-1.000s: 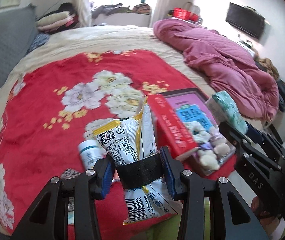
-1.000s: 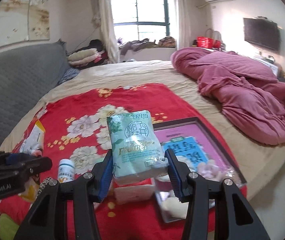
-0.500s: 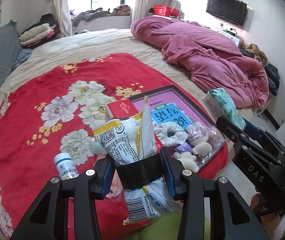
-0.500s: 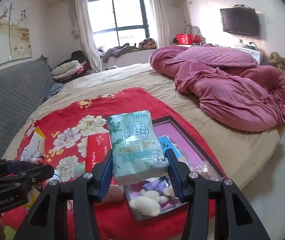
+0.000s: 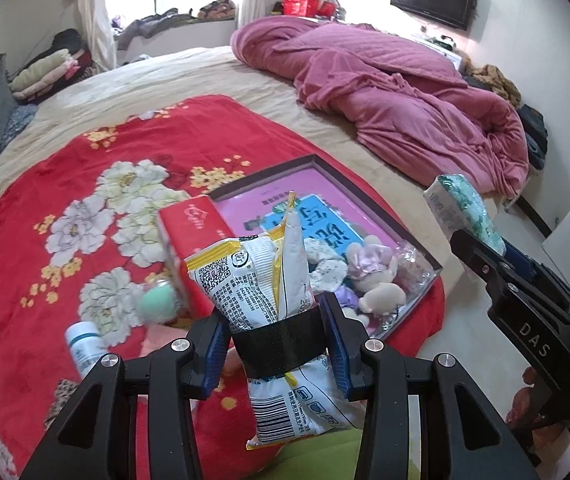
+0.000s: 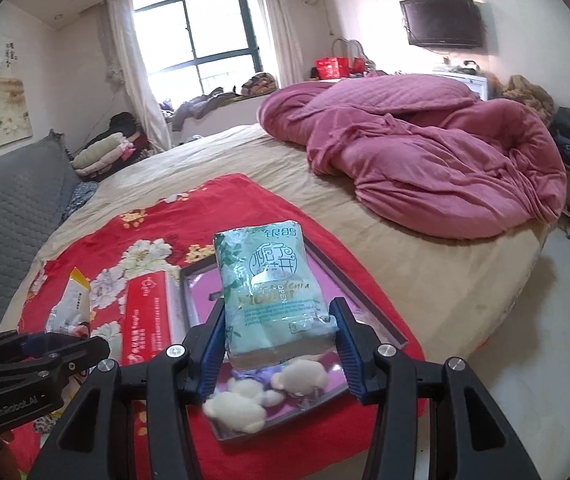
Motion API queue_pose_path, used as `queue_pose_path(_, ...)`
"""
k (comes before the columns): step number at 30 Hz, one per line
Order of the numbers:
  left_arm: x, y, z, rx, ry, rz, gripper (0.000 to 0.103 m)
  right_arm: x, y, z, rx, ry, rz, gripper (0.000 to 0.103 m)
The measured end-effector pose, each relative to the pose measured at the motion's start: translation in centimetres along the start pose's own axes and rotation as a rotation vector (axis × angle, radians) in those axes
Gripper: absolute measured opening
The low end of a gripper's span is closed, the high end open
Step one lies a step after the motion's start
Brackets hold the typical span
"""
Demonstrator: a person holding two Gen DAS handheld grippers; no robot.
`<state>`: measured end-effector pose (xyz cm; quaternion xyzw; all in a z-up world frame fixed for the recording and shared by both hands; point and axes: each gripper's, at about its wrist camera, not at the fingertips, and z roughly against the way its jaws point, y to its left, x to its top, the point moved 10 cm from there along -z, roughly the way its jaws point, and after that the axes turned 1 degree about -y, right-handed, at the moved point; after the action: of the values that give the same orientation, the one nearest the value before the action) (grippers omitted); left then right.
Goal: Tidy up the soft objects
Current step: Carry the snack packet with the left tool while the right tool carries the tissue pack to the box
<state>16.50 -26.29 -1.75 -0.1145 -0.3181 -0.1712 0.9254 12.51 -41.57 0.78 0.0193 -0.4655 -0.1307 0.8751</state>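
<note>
bed: red floral blanket (image 5: pixel 45 208) at near edge
tray: dark-framed pink tray (image 6: pixel 369 300), now closer below both grippers; drop-off likely next
right gripper (image 6: pixel 277 344): clamps mint-green tissue pack (image 6: pixel 269 292) over tray
left gripper (image 5: pixel 277 340): clamps white-yellow snack bag (image 5: pixel 257 276) above tray's near-left corner

Snack bag (image 5: pixel 269 276): white, yellow trim, black print. Tissue pack (image 6: pixel 273 292): mint green, leaf pattern. Blanket (image 5: pixel 45 184): red, white and yellow flowers. Box (image 5: pixel 195 236): red. Tray (image 5: pixel 325 184): dark rim, pink and blue inside. Quilt (image 6: pixel 425 160): rose-pink.
</note>
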Motion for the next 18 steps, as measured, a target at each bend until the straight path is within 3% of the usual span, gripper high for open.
queue_pose_path(9, 0.8, -3.4, -4.4, -0.046, 0.047, -0.048, 0.045, -0.6, -3.6, -1.1, -0.037, 0.013, -0.045, 0.05)
queue_pose_path(18, 1.1, -4.3, -8.9, -0.059, 0.108, -0.058, 0.045, -1.3, -4.8, -2.7, -0.044, 0.038, -0.053, 0.05)
